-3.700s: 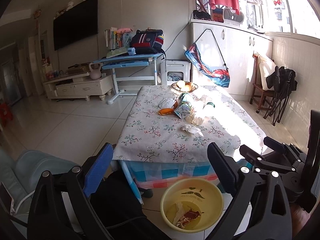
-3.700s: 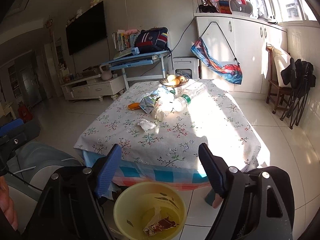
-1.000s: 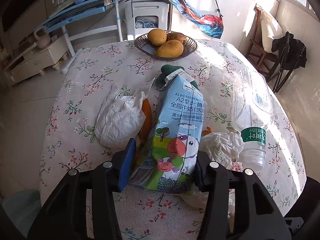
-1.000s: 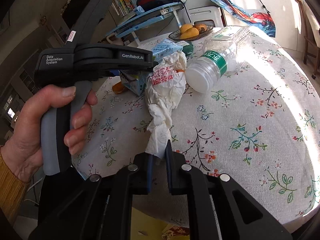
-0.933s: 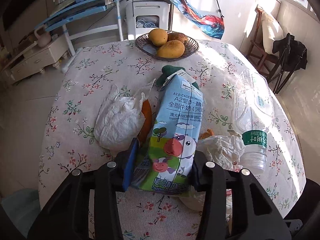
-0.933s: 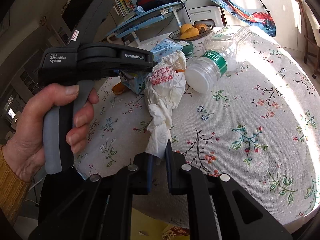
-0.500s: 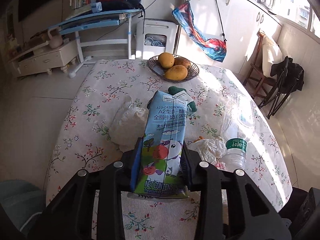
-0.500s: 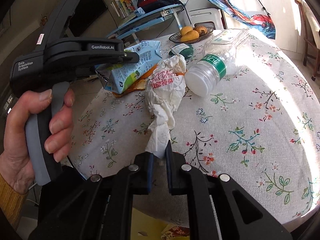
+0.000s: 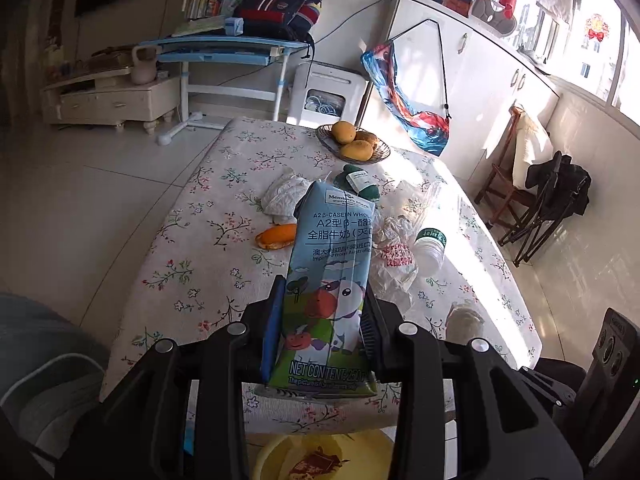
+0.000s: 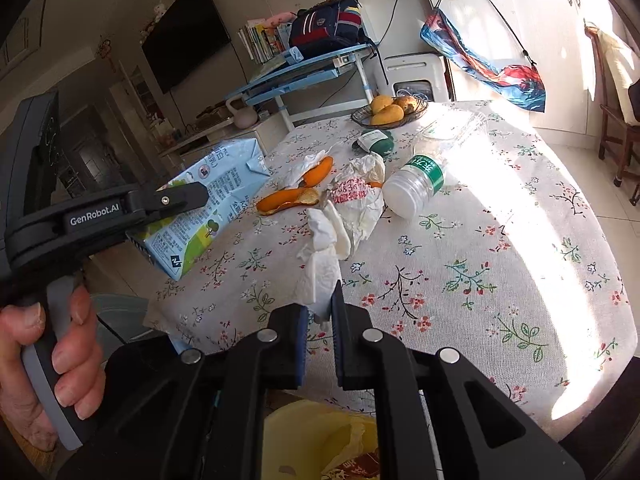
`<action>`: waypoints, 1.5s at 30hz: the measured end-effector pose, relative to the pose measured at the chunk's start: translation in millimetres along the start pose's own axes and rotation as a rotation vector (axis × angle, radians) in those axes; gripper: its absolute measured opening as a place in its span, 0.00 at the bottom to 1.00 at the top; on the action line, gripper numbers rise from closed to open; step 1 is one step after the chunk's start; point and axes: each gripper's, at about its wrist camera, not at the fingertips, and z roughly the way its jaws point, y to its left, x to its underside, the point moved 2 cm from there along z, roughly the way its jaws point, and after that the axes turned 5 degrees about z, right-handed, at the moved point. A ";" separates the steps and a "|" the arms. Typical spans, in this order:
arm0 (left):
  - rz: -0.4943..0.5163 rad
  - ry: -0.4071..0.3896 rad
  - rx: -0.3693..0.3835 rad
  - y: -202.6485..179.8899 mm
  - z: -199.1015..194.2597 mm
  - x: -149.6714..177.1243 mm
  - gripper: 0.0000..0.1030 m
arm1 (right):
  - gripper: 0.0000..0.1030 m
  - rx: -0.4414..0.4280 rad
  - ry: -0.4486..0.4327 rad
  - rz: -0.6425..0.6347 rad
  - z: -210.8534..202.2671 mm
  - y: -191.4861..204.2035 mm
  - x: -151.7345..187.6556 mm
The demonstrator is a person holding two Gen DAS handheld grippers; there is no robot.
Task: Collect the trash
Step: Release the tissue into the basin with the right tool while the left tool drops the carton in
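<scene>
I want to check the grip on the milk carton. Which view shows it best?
The left wrist view: the milk carton faces the camera, clamped between the left gripper pads. The right wrist view shows the carton from the side, lifted off the table, partly hidden by the gripper.

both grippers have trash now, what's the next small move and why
Probably draw both back over the yellow basin below the table edge. The left gripper clamps the milk carton clear of the table, the right gripper pinches the tissue, and the basin sits just beneath.
</scene>
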 end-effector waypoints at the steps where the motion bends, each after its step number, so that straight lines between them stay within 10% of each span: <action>1: -0.003 0.000 0.002 0.8 -4.7 5.5 0.33 | 0.11 0.001 -0.003 -0.001 -3.3 0.8 2.8; 39: 0.075 0.015 0.098 -24.0 -99.0 106.4 0.33 | 0.12 0.033 0.271 -0.036 -22.5 27.3 92.8; 45: 0.091 0.009 0.102 -27.0 -110.7 114.0 0.33 | 0.26 0.051 0.254 0.013 -30.3 21.2 94.8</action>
